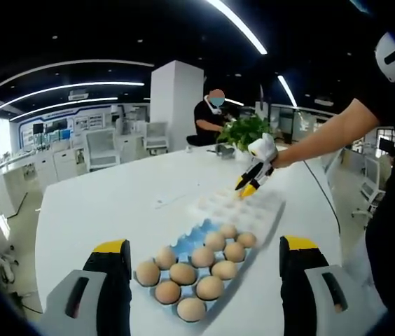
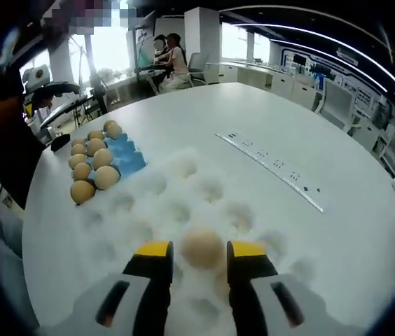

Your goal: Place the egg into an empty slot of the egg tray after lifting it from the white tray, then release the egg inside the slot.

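The right claw (image 2: 193, 257) grips an egg (image 2: 202, 248) between its yellow-tipped jaws, low over the white tray (image 2: 183, 203) on the round white bench (image 2: 309, 140). Beyond it and to the left, the blue egg tray (image 2: 129, 158) holds a cluster of brown eggs (image 2: 91, 163), with open slots nearest the claw. A power strip (image 2: 271, 168) lies farther out, to its right. The left claw (image 1: 204, 269) hangs open above the bench, the filled blue tray (image 1: 196, 238) just ahead between its jaws. Farther ahead, a person's arm (image 1: 323, 136) holds the right claw over the white tray (image 1: 243, 206).
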### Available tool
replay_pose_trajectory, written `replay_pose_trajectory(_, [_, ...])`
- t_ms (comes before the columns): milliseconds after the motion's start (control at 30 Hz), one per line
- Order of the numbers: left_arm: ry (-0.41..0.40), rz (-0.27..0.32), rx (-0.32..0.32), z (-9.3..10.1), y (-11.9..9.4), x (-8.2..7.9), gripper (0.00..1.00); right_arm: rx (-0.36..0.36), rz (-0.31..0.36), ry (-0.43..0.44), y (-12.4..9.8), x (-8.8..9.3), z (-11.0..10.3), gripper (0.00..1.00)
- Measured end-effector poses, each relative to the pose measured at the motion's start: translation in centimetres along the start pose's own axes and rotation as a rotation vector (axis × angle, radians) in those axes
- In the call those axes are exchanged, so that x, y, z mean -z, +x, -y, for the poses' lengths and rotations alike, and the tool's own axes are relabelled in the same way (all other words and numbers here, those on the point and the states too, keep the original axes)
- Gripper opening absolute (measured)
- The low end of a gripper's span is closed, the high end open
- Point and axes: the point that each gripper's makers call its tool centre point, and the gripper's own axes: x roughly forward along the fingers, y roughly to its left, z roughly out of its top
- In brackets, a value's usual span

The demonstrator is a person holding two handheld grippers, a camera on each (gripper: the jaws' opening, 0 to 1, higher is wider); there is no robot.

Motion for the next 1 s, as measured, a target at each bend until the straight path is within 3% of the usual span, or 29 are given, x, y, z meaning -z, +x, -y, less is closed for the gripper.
replay_pose_trajectory(467, [-0.007, -0.016, -0.017, 0.0, -0.6, 0.4, 0.9, -0.02, -0.037, -0.026, 1.3, 0.6, 0.6, 0.29])
replay_pose_trajectory(1000, [-0.015, -0.028, -0.031, -0.1, -1.1, 0.9, 0.9, -0.027, -0.03, -0.048, 1.5, 0.4, 0.7, 0.26])
